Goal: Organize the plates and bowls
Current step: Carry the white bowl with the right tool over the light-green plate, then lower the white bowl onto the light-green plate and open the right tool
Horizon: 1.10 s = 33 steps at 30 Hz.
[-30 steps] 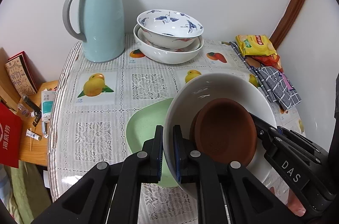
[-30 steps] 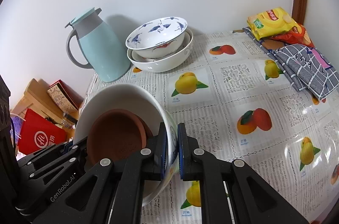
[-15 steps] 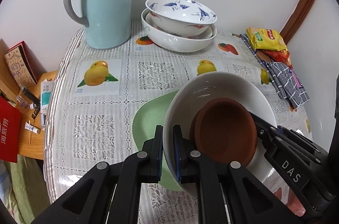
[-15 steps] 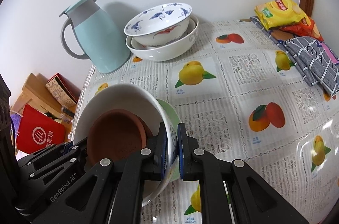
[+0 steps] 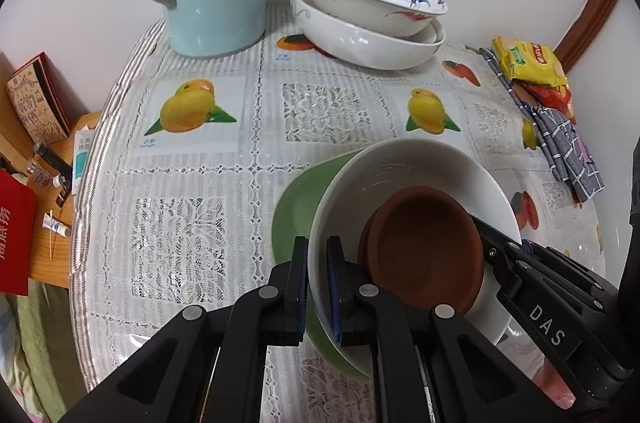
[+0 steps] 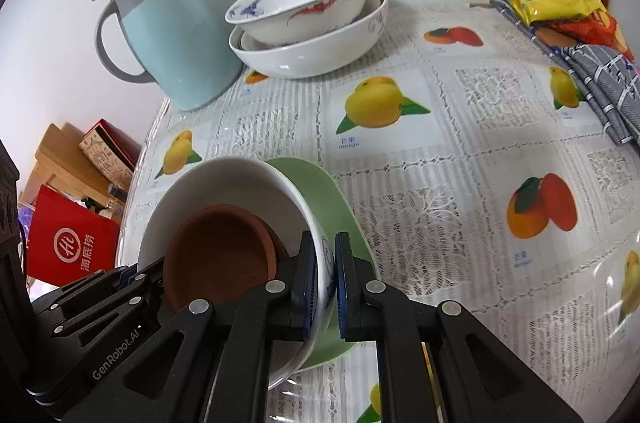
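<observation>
Here the left gripper (image 5: 318, 279) and right gripper (image 6: 327, 279) each clench opposite rims of the large white ceramic bowl (image 5: 404, 167), holding a brown clay saucer (image 5: 424, 243), above the round green plate (image 5: 298, 207).

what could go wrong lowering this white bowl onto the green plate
1. The brown dishes lie loose and leaning inside the white bowl; a tilt could slide them out.
2. The left gripper and right gripper pinch only the thin rim, so it might slip.
3. The bowl could land off-centre on the green plate.
</observation>
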Motion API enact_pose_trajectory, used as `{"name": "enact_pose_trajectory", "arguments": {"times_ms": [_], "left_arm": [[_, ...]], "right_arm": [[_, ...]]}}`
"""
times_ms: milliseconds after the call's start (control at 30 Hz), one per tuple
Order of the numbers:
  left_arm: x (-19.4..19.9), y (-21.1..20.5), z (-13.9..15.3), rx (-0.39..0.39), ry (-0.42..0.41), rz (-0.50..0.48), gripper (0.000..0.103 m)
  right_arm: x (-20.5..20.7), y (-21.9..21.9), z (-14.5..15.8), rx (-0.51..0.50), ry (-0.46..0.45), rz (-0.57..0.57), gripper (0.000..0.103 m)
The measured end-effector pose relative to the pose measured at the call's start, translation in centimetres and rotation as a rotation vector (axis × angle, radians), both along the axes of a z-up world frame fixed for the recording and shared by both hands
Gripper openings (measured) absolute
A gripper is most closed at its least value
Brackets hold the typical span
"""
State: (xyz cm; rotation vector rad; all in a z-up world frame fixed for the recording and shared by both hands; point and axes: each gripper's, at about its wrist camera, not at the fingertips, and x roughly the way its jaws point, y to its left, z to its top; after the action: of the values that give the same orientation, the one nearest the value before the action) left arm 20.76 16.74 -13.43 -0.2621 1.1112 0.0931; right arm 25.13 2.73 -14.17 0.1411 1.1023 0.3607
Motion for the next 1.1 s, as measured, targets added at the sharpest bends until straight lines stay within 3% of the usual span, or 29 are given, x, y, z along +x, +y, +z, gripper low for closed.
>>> {"name": "enact_pose_trajectory", "arguments": {"times_ms": [633, 967, 1100], "left_arm": [[0.5, 0.2, -0.6, -0.005, -0.016, -0.021, 0.012], [0.0, -0.1, -0.2, 0.039, -0.008, -0.014, 0.017], [-0.3, 0.0, 0.3, 0.05, -0.013, -0.009, 0.021]], "right_arm": [[1.0, -0.4, -1.1, 0.022, 0.019, 0.045, 0.016], [0.5, 0.2, -0.2, -0.053, -0.032, 0.084, 0.017], [0.3, -0.1, 0.3, -0.03, -0.044, 0.086, 0.026]]}}
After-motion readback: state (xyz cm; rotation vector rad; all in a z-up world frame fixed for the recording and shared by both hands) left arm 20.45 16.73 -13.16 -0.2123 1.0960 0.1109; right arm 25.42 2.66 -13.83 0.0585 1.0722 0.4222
